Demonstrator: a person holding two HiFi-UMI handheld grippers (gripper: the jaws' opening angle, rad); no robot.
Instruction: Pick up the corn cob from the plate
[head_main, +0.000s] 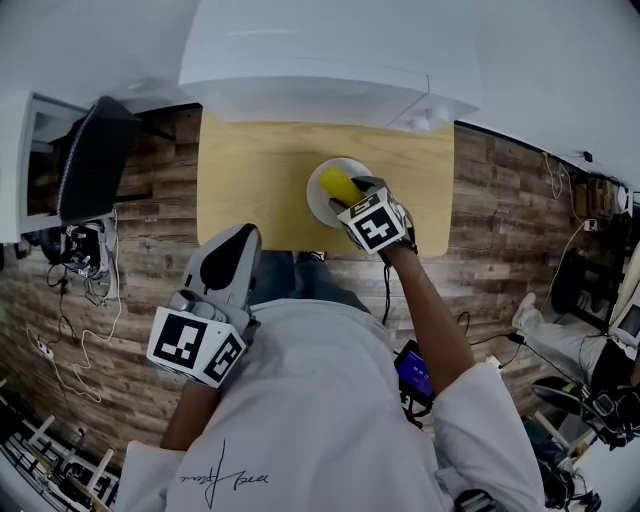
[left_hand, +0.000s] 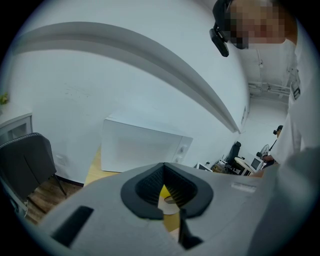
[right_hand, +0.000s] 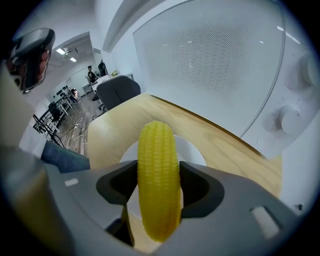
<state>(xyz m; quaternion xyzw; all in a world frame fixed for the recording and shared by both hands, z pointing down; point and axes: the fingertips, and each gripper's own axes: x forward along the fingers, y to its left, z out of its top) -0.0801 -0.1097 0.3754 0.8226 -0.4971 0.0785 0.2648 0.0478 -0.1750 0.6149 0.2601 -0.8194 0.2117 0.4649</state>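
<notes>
A yellow corn cob (head_main: 338, 186) is clamped between the jaws of my right gripper (head_main: 349, 192), over the white plate (head_main: 320, 203) on the wooden table (head_main: 255, 180). The right gripper view has the corn cob (right_hand: 158, 170) standing up between the dark pads, with the right gripper (right_hand: 158, 184) shut on its middle and the plate (right_hand: 194, 150) behind and below it. My left gripper (head_main: 240, 240) hangs off the table's front edge near the person's body. In its own view the left gripper (left_hand: 171, 214) has its tips together and nothing held.
A white microwave (head_main: 320, 60) stands at the back of the table, close behind the plate. A dark office chair (head_main: 95, 155) is left of the table. Cables lie on the wood floor (head_main: 90, 300) to the left. Desks and equipment stand at the right.
</notes>
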